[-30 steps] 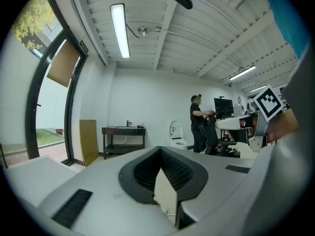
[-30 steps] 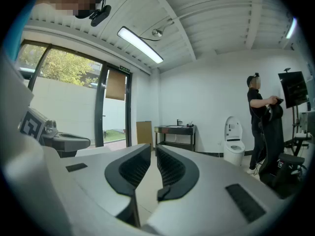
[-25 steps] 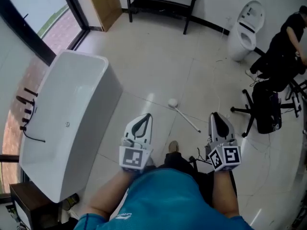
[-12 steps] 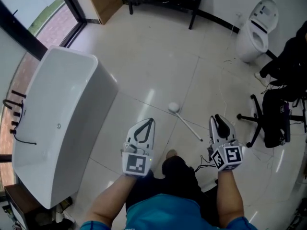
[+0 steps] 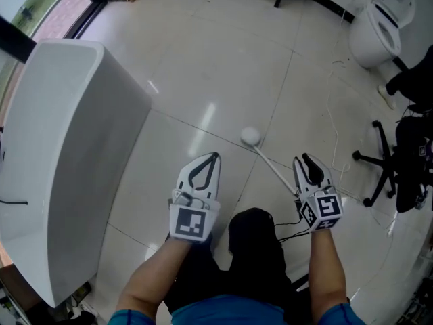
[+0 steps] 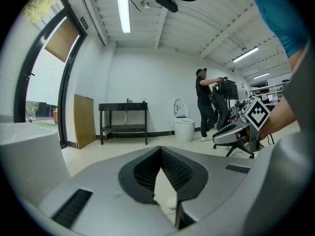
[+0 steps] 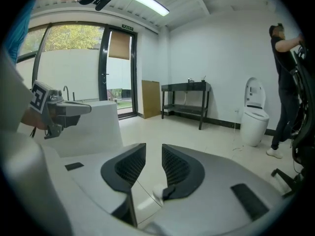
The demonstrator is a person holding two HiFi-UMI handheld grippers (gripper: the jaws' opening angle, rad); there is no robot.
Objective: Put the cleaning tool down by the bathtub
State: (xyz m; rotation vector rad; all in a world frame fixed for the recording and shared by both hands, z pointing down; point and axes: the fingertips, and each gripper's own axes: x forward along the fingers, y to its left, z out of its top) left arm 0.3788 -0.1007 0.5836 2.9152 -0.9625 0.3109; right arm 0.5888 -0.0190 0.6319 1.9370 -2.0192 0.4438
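Lying flat on the tiled floor: cleaning tool, round white head pointing away from the person, thin handle running back toward the right hand-held gripper. Nothing has hold of it. The tool sits out on open floor, apart from the bathtub, which stands along the left of the head view; the left hand-held gripper hangs between tub and tool.

Right hand-held gripper: jaws parted with a clear gap and opening further. No object between the pads; only floor and the tool's white head show through the gap, below.

Left hand-held gripper: jaw tips meet, closed on nothing. Floor and the white head are visible through the slot beneath the tips.

Surroundings: toilet at upper right of the head view, office chair at right edge. A standing person in dark clothes appears in the left gripper view beside the toilet.
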